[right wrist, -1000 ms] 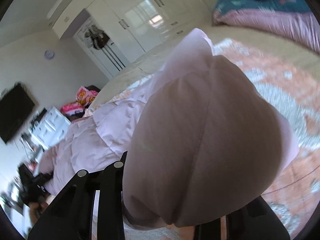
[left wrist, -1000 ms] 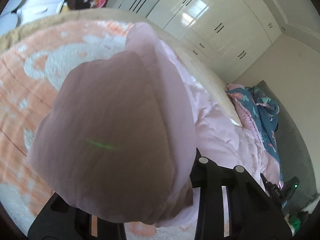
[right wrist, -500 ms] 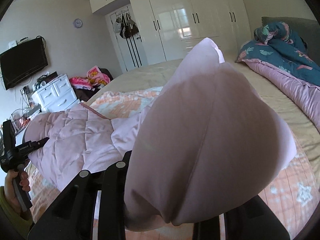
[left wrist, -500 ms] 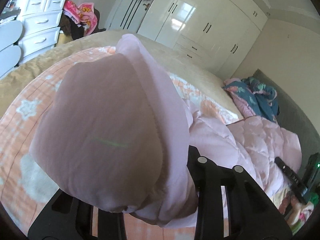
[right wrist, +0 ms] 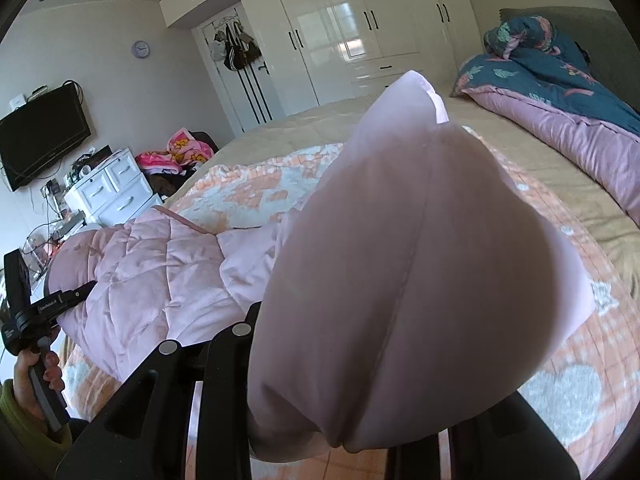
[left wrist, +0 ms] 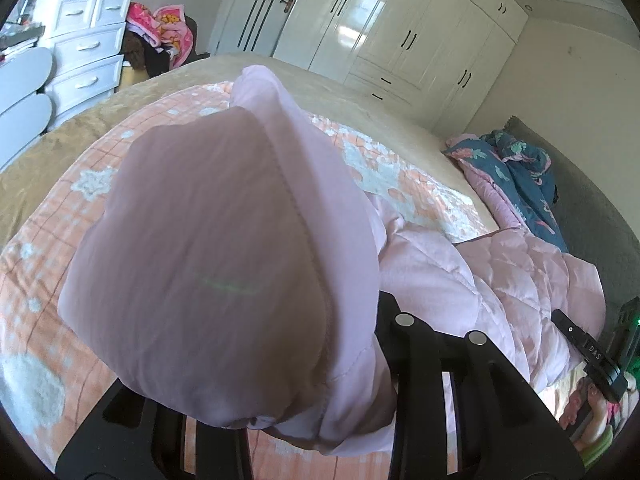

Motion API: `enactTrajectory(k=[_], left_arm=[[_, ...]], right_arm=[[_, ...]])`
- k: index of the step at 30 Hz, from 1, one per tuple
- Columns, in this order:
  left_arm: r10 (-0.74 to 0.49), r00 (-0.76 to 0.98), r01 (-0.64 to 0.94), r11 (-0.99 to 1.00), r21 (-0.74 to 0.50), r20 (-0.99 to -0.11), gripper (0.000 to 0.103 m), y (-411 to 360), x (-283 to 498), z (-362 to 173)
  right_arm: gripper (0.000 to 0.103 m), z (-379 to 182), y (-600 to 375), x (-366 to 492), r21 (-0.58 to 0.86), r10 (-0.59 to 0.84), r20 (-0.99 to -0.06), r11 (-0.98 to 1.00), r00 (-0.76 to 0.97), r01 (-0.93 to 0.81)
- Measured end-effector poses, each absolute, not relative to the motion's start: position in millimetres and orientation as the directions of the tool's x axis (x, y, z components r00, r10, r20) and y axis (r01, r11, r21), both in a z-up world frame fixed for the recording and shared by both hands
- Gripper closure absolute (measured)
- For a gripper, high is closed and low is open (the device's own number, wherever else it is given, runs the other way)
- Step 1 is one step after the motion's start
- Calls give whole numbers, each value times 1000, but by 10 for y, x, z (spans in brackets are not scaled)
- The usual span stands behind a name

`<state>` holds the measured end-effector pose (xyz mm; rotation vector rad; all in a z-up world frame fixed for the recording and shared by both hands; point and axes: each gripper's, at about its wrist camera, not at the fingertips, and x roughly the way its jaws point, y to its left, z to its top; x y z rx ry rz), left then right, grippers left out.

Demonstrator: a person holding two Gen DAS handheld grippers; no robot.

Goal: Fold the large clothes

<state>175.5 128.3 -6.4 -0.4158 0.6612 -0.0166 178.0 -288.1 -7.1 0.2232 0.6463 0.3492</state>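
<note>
A pale pink quilted jacket [left wrist: 460, 272] lies spread over the bed's orange-and-white blanket [left wrist: 48, 240]. My left gripper [left wrist: 280, 360] is shut on a bunched corner of it, and the cloth balloons over the fingers and fills the left wrist view. In the right wrist view my right gripper [right wrist: 360, 380] is likewise shut on another bunched corner of the jacket [right wrist: 160, 272], held above the blanket [right wrist: 580, 380]. The jacket's body hangs between the two grips. Each view shows the other gripper at its edge: the right gripper [left wrist: 592, 356] and the left gripper [right wrist: 40, 308], held by a hand.
A blue floral quilt with pink lining [right wrist: 552, 68] is heaped at the bed's head. White wardrobes [left wrist: 400, 28] line the far wall. A white chest of drawers [left wrist: 84, 52] and a pile of pink clothes stand beside the bed. A television [right wrist: 40, 136] hangs on the wall.
Both grippers have carried the jacket's corners across the bed and a little upward, rolling toward level. More of the room and the quilted body now shows. Both grips have held.
</note>
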Motion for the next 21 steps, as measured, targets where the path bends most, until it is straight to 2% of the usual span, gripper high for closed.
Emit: enactTrajectory(k=[21], left_arm=[[-133,751,-157,915,-372,-646,77,1287,1435,-328]], right_arm=[[76,-243,-2987,1470,385,389,-572,905,722,-183]])
